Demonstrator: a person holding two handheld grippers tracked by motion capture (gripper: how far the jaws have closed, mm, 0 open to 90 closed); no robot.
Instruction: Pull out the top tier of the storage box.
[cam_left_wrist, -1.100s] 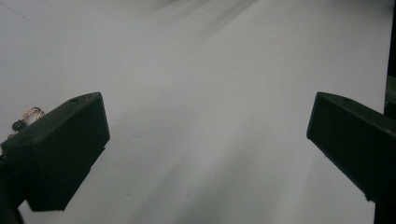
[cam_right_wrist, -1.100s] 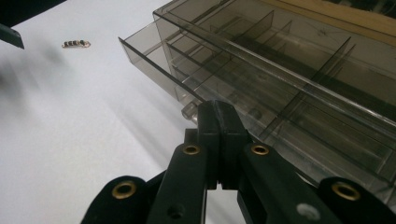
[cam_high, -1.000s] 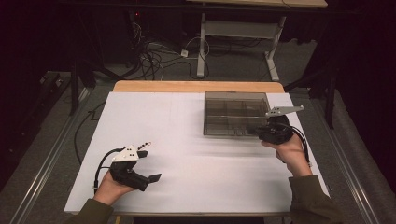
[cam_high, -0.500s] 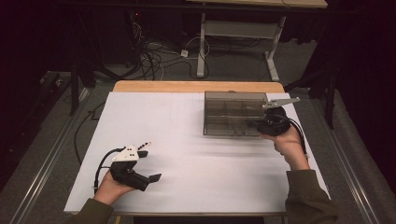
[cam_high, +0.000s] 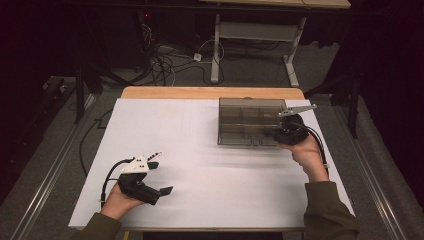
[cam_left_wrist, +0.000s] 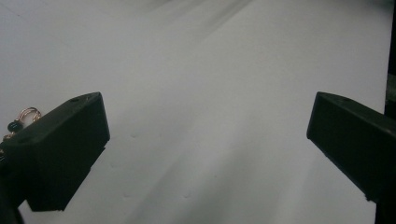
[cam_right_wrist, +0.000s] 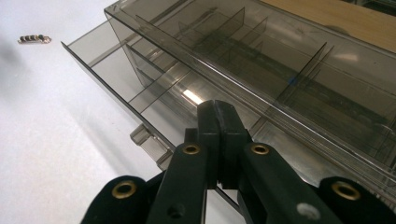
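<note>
A smoky clear plastic compartment box (cam_high: 247, 119) lies at the back right of the white table (cam_high: 200, 150). My right gripper (cam_high: 272, 133) is at its near right corner. In the right gripper view the box (cam_right_wrist: 280, 60) shows several dividers, its lid (cam_right_wrist: 116, 74) stands slightly raised, and my right gripper (cam_right_wrist: 218, 111) is shut with its tips against the lid's edge; nothing shows between the jaws. My left gripper (cam_high: 161, 174) rests at the front left, jaws wide open, and in its own view it (cam_left_wrist: 205, 116) has bare table between the jaws.
A small beaded piece (cam_right_wrist: 34, 38) lies on the table left of the box. A little gold ring with beads (cam_left_wrist: 23, 116) peeks out beside the left jaw. A wooden strip (cam_high: 210, 92) edges the table's far side; cables (cam_high: 165, 60) lie on the floor beyond.
The right hand has shifted slightly left and away, closer onto the box's corner. The left hand has kept still.
</note>
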